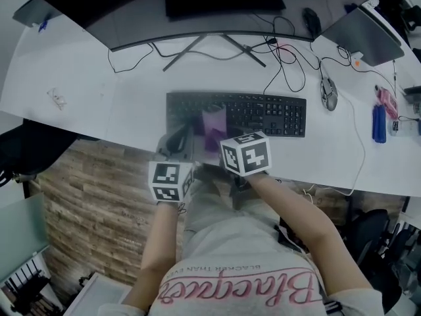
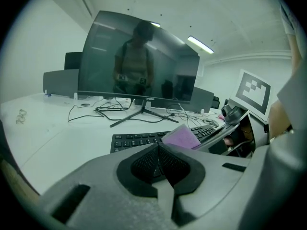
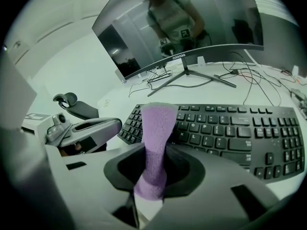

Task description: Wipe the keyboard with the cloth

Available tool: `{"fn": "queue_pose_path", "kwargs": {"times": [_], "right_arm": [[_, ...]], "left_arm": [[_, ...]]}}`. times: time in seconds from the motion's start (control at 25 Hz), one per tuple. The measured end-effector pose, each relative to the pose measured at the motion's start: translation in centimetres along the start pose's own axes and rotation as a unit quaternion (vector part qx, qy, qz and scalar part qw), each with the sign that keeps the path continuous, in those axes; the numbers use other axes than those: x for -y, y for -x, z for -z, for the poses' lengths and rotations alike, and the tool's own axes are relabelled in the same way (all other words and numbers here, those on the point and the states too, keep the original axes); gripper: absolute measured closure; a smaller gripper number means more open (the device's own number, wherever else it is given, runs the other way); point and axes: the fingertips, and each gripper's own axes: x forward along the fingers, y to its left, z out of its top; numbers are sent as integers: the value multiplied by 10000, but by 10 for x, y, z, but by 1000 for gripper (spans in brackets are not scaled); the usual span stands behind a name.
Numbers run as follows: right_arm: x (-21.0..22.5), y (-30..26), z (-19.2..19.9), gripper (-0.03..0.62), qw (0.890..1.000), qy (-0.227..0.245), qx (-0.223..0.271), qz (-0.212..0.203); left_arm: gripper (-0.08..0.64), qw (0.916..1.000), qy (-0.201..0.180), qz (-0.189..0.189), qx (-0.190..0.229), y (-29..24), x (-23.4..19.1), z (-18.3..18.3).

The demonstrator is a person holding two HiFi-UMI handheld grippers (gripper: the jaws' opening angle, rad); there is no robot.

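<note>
While pinched by right tool (image 3: pixel 153 172), fuzzy purple cloth (image 3: pixel 157 126) over keyboard (image 3: pixel 230 134); left tool (image 2: pixel 159 163) closed.

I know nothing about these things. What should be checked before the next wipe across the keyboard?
1. Cloth gripped: ok; the purple cloth is clamped in the right gripper.
2. Cloth over keys: ok; it lies over the left part of the keyboard.
3. Cloth touching keys: cannot tell.
4. Left gripper out of the way: ok; shut, empty, left of the cloth.
5. Rightward path: ok; keys bare, mouse apart beyond the right end.
</note>
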Motion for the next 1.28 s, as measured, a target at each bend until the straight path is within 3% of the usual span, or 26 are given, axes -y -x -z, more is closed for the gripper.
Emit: {"fn": "queue_pose_path", "kwargs": {"times": [0.56, 1.28], "right_arm": [[45, 33, 10, 509, 9997, -213, 77, -15], [127, 88, 27, 508, 9981, -541, 240, 171]], "left_arm": [[555, 9998, -130, -68, -123, -13, 35, -1], [555, 9985, -431, 251, -206, -56, 102, -10]]}}
